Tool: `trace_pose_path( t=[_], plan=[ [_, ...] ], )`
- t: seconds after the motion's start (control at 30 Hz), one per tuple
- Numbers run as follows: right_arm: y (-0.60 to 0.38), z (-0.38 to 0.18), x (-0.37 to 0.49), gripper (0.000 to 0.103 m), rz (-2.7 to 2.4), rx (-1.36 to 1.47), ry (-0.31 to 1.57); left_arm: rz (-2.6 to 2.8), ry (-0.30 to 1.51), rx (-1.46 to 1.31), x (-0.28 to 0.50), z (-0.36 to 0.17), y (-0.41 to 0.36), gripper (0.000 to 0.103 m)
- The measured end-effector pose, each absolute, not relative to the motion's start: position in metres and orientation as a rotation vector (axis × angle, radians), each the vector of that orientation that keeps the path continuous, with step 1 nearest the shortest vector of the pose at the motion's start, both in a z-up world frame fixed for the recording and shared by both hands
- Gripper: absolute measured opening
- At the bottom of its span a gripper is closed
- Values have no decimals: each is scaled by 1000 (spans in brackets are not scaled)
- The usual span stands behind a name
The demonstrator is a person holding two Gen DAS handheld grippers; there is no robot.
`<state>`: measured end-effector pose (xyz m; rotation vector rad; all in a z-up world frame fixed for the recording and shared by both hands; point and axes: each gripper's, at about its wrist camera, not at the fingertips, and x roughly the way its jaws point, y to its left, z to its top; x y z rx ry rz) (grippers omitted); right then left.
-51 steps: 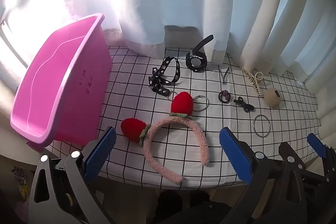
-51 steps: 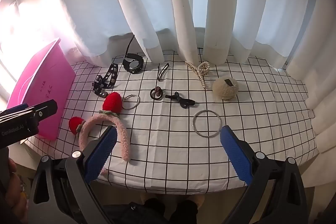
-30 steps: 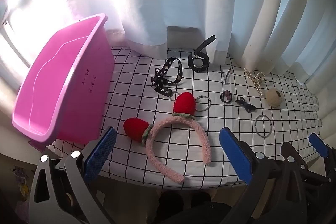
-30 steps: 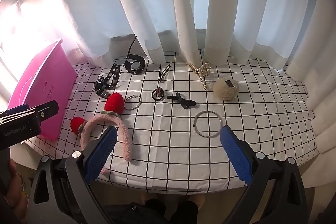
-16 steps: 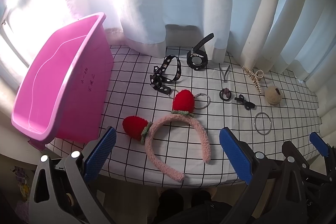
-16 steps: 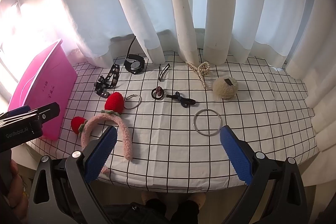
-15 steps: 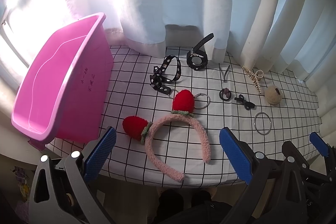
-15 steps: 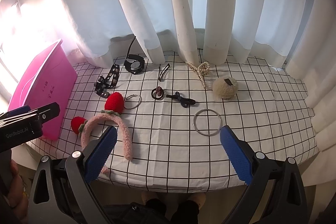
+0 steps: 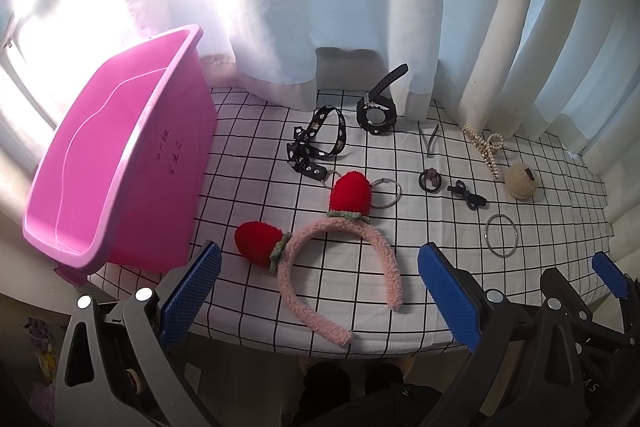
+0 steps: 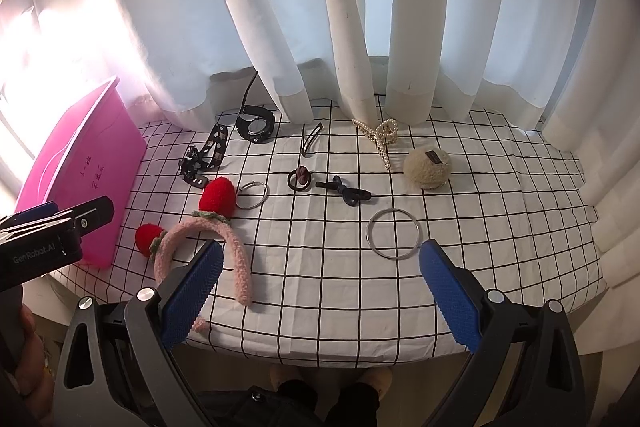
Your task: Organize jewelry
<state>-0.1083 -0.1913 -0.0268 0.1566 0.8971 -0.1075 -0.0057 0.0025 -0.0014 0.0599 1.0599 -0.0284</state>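
A pink bin (image 9: 116,163) (image 10: 76,183) stands at the table's left end. A fluffy pink headband (image 9: 336,267) (image 10: 208,247) with two red strawberries lies near the front. Behind it lie a black studded strap (image 9: 316,147), a black watch (image 9: 376,111) (image 10: 256,125), a metal hair clip (image 10: 310,143), a pearl claw clip (image 10: 380,139), a small silver ring (image 10: 252,195), a brown hair tie (image 10: 300,179), a black bow tie (image 10: 346,193), a beige pompom (image 10: 427,169) and a silver bangle (image 10: 394,234). My left gripper (image 9: 320,293) hangs open before the headband. My right gripper (image 10: 320,291) is open near the front edge.
A white tablecloth (image 10: 320,291) with a black grid covers the table. White curtains (image 10: 360,7) hang right behind the items and touch the cloth. The left gripper's body (image 10: 48,239) shows at the right wrist view's left edge. A person's feet show below the table edge.
Both views shifted only slightly; the grippers hover in nearly the same place. The items on the cloth have not moved and both grippers stay open.
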Motion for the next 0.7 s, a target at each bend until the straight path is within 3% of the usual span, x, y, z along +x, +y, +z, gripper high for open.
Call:
trace_pose_path(
  t=[0.7],
  plan=[
    [-222, -65, -113, 94, -41, 204, 961, 90, 1134, -86, -29, -46, 38, 97]
  ],
)
